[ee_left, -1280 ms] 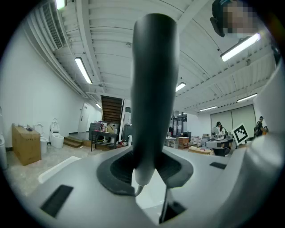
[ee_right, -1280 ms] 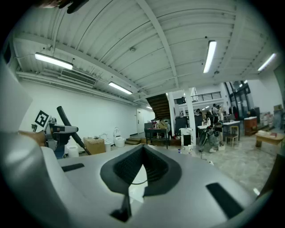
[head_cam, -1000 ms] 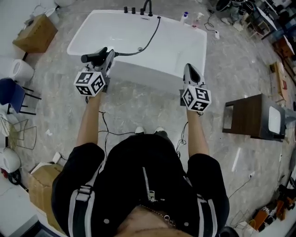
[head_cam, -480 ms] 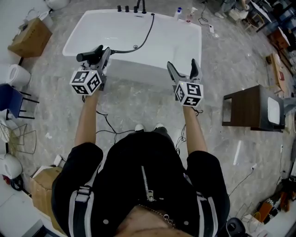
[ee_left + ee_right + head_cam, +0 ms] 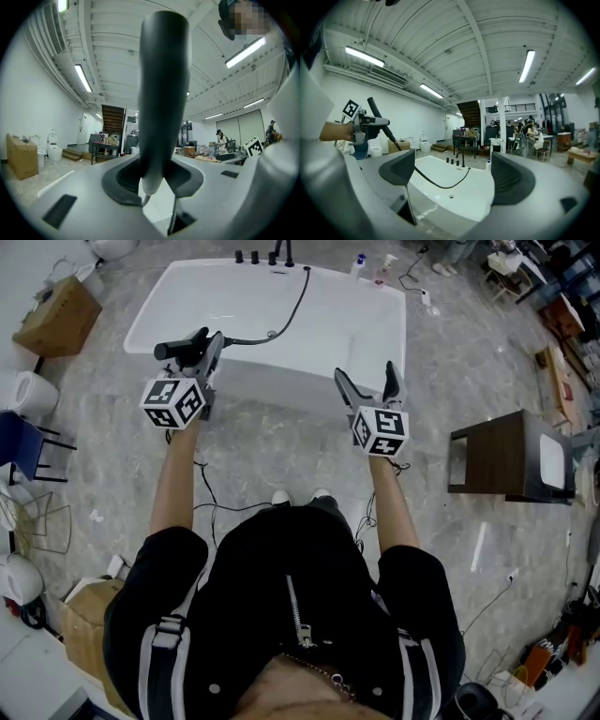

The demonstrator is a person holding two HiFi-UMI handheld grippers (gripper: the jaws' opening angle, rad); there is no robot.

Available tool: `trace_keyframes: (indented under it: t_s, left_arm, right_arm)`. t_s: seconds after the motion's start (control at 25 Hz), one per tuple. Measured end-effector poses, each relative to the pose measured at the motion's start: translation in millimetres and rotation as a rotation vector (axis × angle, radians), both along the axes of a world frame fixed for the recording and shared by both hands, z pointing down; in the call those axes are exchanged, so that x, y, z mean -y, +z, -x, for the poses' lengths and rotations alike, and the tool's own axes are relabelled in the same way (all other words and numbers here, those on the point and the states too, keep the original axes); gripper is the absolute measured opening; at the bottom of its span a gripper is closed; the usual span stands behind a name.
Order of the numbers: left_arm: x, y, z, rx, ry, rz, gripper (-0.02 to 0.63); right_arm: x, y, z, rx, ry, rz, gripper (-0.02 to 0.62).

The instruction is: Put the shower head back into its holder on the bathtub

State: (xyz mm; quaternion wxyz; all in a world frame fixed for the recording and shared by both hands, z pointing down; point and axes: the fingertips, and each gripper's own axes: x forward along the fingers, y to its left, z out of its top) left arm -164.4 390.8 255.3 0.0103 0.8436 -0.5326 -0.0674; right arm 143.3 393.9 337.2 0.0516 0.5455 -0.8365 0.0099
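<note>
Holding the shower head [image 5: 180, 350] is the left gripper [image 5: 208, 345], jaws pinched on its handle. The shower head is a black, smooth, stick-shaped wand. It lies roughly level over the near left corner of the white bathtub [image 5: 384, 343], well apart from the faucet set [image 5: 272, 257] at the far end. One black hose [image 5: 298, 306] runs from the wand across the tub to that end.

The right gripper [image 5: 366, 376] is empty. Its jaws have just been opening and now stand wide apart, near the tub's front wall.

View differences:
- Left gripper view: the dark rounded handle fills the middle, pads pressed on it.
- Right gripper view: only this one shows the tub's drain [image 5: 451, 196], and the wand from the side, tilted.
- Head view: only this one shows the dark wooden cabinet [image 5: 492, 465].

Count:
- 1 shower head
- 1 hose
- 1 bathtub
- 2 grippers
- 3 knobs plus 1 spout in the faucet set
- 2 bottles [image 5: 370, 263] at the tub's far right corner
</note>
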Motion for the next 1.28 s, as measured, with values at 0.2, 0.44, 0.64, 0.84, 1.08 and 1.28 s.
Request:
trace_keyframes:
  t_s: [0.2, 0.44, 0.64, 0.84, 1.08, 1.28]
  left_arm:
    - [0.9, -1.4, 3.1, -0.005, 0.012, -0.005, 0.141]
    - [4.8, -1.4, 8.7, -0.017, 0.017, 0.002, 0.141]
    - [9.7, -2.2, 3.9, -0.012, 0.027, -0.003, 0.141]
    - [22.6, 0.1, 4.4, -0.012, 0.023, 0.000, 0.141]
    - [60.4, -3.0, -1.5, -0.006, 0.024, -0.002, 0.141]
    - [108.8, -8.2, -2.0, -0.004, 0.027, 0.002, 0.141]
  right_arm:
    - [-2.1, 3.1, 8.6, -0.011, -0.005, 0.006, 0.509]
    - [-5.9, 6.8, 16.9, -0.015, -0.006, 0.017, 0.509]
    - [-2.2, 11.0, 17.9, -0.025, -0.011, 0.023, 0.509]
    - [9.7, 16.0, 18.8, -0.020, -0.014, 0.023, 0.509]
    - [52.6, 17.8, 14.3, -0.011, -0.022, 0.024, 0.508]
    - [105.6, 19.3, 19.5, -0.010, -0.037, 0.034, 0.508]
